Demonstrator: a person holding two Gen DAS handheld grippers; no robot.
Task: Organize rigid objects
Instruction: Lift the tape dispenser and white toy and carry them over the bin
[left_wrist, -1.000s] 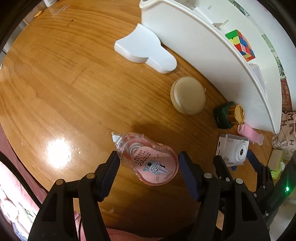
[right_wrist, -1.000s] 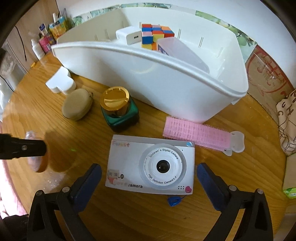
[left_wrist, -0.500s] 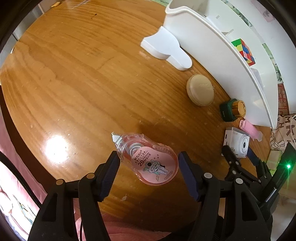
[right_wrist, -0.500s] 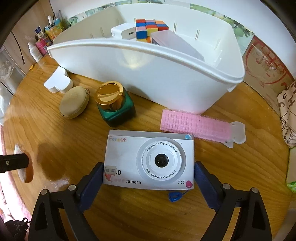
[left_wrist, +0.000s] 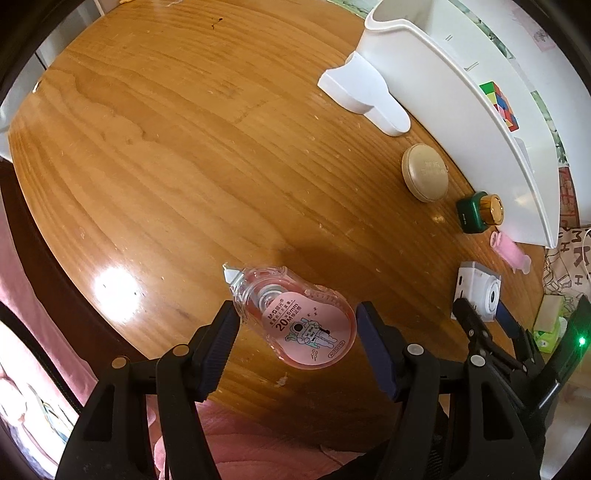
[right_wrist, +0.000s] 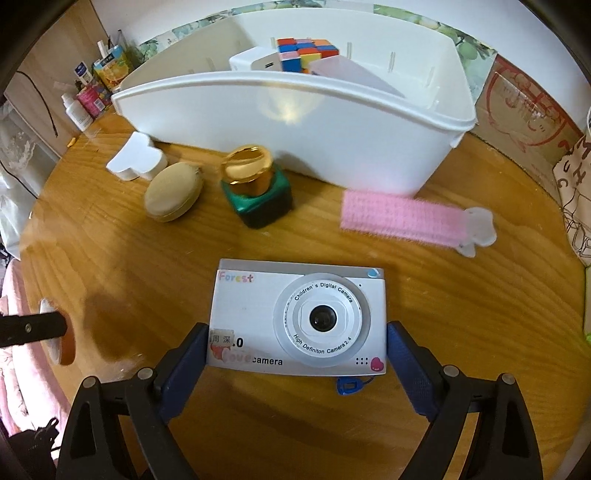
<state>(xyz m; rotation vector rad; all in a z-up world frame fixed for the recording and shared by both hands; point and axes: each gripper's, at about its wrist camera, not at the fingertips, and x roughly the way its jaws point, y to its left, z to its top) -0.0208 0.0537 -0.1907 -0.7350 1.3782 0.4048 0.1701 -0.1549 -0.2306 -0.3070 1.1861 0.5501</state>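
Note:
My left gripper (left_wrist: 295, 317) is shut on a clear pink correction tape (left_wrist: 306, 332) and holds it above the wooden table (left_wrist: 184, 166), near the front edge. My right gripper (right_wrist: 297, 332) is shut on a white children's digital camera (right_wrist: 299, 314), with a blue pad pressed against each short side. The camera (left_wrist: 480, 288) also shows small at the right in the left wrist view. A white storage bin (right_wrist: 295, 122) stands behind it, holding a colour cube (right_wrist: 306, 55), a white charger block and a clear lid.
Between the camera and the bin lie a green jar with a gold cap (right_wrist: 258, 192), a beige oval case (right_wrist: 173, 192), a pink hair roller (right_wrist: 402, 218) and a white cloud-shaped box (right_wrist: 136, 158). Bottles stand at the far left; a cardboard box sits at the right.
My right gripper's pads closed onto the camera's sides and drew it back from the bin. My left gripper carried the tape away from the bin, toward the table's edge.

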